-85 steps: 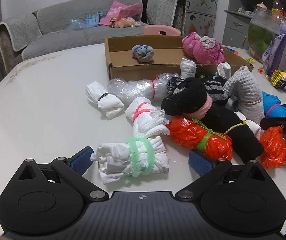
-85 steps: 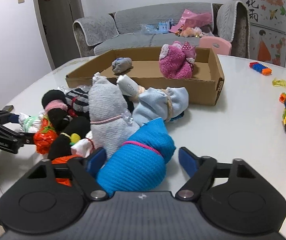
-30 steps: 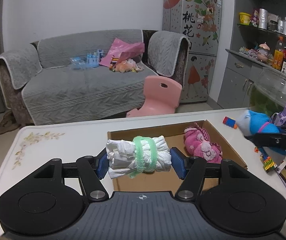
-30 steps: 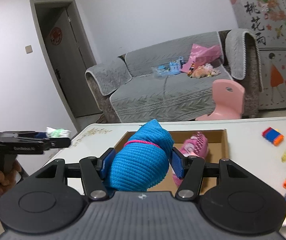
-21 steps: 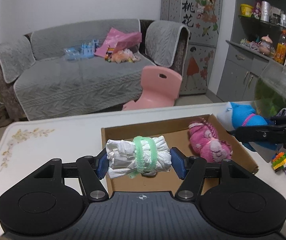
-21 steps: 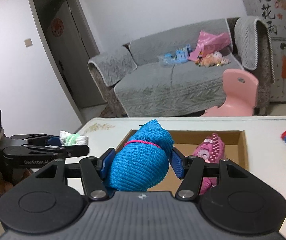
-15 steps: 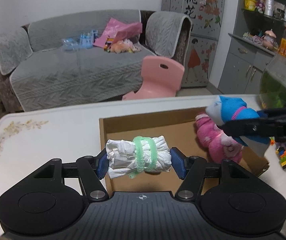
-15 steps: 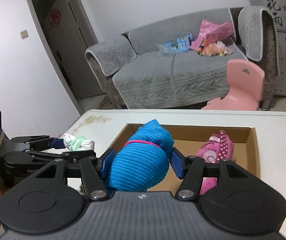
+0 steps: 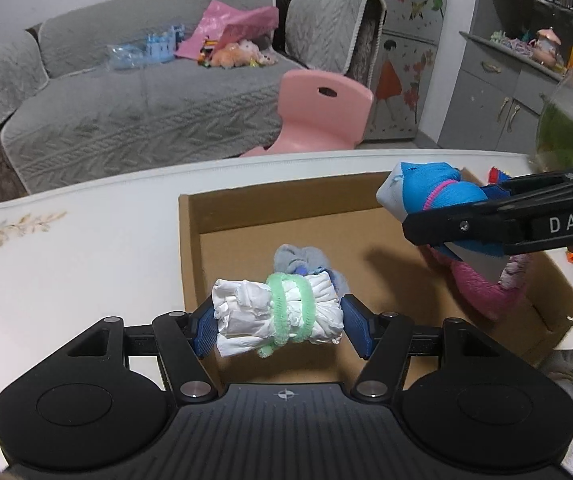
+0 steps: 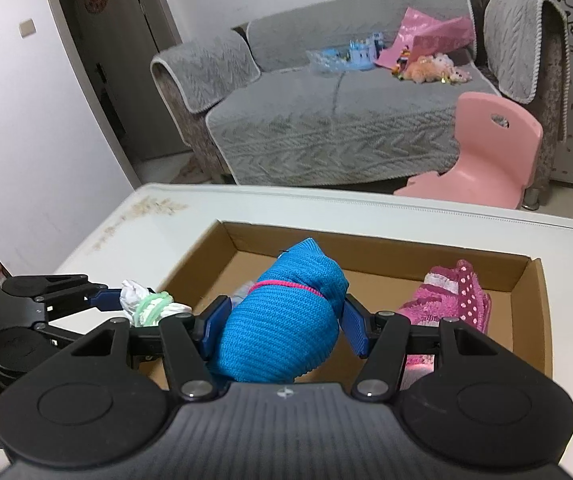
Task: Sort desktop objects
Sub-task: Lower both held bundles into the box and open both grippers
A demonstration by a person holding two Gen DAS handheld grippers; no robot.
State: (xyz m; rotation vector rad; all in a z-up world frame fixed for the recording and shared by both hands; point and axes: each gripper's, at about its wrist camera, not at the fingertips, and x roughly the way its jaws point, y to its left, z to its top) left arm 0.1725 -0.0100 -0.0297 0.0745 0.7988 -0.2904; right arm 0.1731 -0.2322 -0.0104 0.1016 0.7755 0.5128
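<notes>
**A:** What's your left gripper (image 9: 278, 326) got?

**B:** It's clamped on the white bundle (image 9: 276, 322) — the one cinched with green bands. You're holding it crosswise between the blue pads (image 9: 202, 330), above the near left part of the cardboard box (image 9: 190, 248). From your right wrist camera the same bundle (image 10: 146, 305) shows at the left, just at the box's left wall (image 10: 194, 260).

**A:** And your right gripper (image 10: 284, 330)?

**B:** Closed on the blue knitted roll (image 10: 282, 320) with the pink band round it. The roll fills the gap between the pads and its tip points forward over the box. In the left wrist view you can see that gripper (image 9: 502, 220) coming in from the right, with the blue roll (image 9: 430, 196) poking out past its fingers, held above the box's right half.

**A:** What's already in the box?

**B:** A grey sock ball (image 9: 302, 260) on the floor, just beyond your white bundle, and a pink fuzzy bundle (image 10: 450, 300) with dots — it lies on the right side, partly hidden under your right gripper in the left view (image 9: 482, 288).

**A:** Where does the box sit?

**B:** On the white worktop (image 9: 66, 264), well in from the far edge. Beyond that you've got a pink chair (image 9: 322, 114) and a grey sofa (image 9: 138, 112) strewn with toys.
</notes>
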